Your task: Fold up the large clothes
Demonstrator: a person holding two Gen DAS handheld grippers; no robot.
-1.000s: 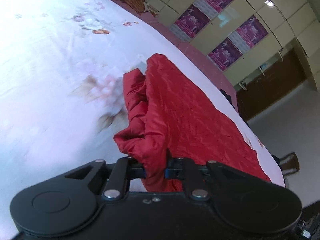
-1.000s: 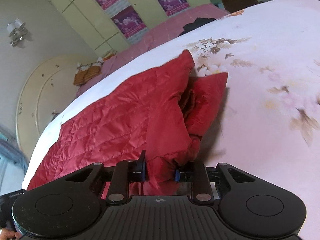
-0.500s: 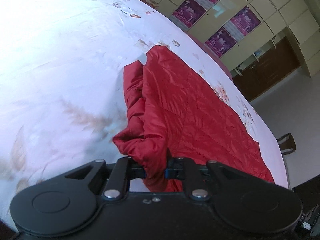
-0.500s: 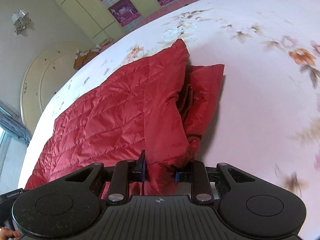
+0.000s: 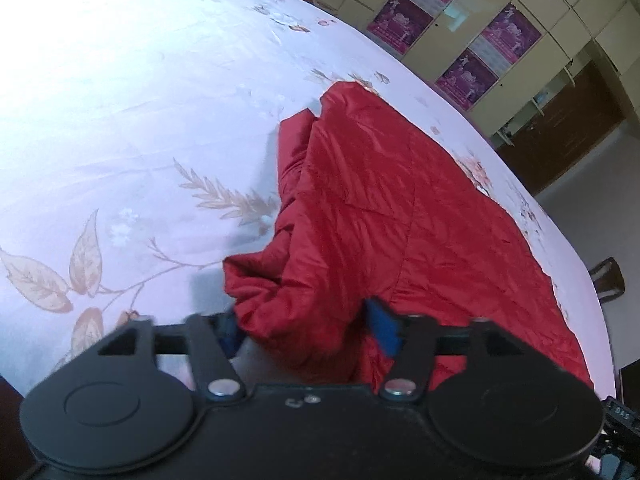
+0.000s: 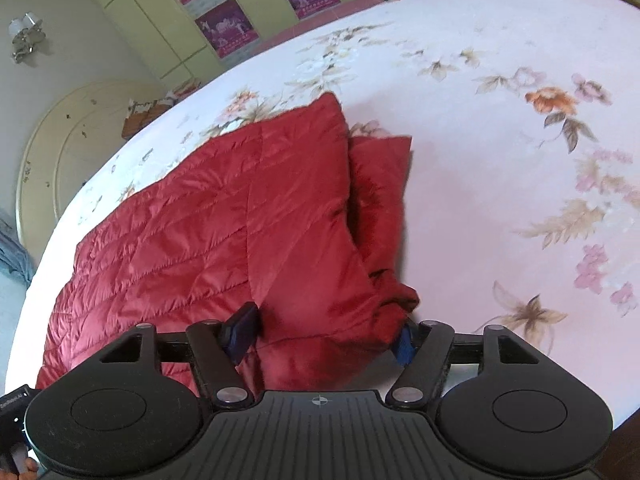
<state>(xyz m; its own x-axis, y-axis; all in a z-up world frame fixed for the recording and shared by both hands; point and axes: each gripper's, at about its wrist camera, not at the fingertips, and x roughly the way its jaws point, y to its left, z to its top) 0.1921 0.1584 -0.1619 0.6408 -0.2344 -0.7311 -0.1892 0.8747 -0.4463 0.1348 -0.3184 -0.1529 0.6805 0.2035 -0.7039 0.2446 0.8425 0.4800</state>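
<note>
A large red quilted jacket (image 5: 392, 208) lies on the floral bedsheet (image 5: 120, 120), its top layer folded over with a sleeve edge showing beside it. My left gripper (image 5: 308, 328) is open, its blue pads spread on either side of the bunched red fabric at the near corner. In the right wrist view the jacket (image 6: 224, 216) spreads to the left. My right gripper (image 6: 324, 332) is open too, with a fold of the jacket lying loose between its pads.
The bed's white and pink sheet (image 6: 500, 160) stretches wide around the jacket. Yellow-green cupboards with purple posters (image 5: 460, 20) line the wall. A round cream headboard (image 6: 68, 136) stands at the left. A dark chair (image 5: 608, 280) is past the bed's edge.
Both grippers have opened and let go of the jacket's near corners. The jacket has come down flat on the bed.
</note>
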